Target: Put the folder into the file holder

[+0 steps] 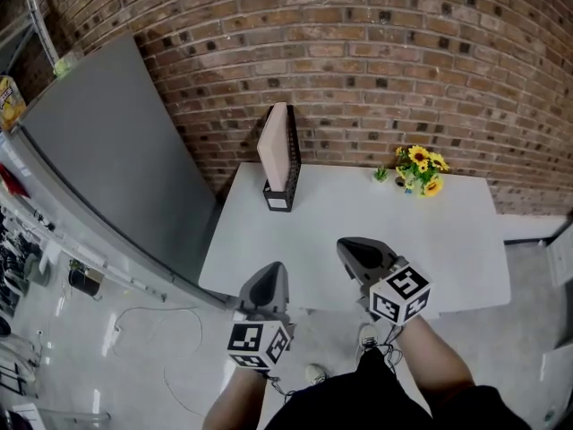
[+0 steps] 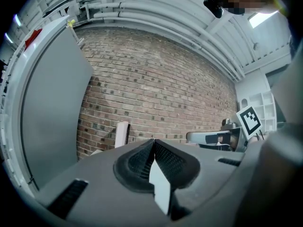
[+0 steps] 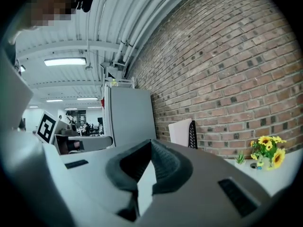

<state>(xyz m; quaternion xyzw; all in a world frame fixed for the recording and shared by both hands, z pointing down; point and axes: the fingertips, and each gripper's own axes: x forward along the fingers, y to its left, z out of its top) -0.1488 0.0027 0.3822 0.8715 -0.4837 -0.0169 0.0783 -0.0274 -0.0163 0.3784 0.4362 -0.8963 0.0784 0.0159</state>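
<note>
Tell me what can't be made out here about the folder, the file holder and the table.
- Head view: the inside of the file holder, hidden by the folder standing in it.
- Head view: the near edge of the table, partly covered by the left gripper and right gripper.
- Left gripper view: most of the table, behind that gripper's own body.
- Head view: the container of the flowers, too small.

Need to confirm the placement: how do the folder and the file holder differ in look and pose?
The folder is pale pink and solid; the file holder is black mesh. The folder stands inside the file holder, while the file holder rests directly on the table. Both are upright at the table's far left corner.
</note>
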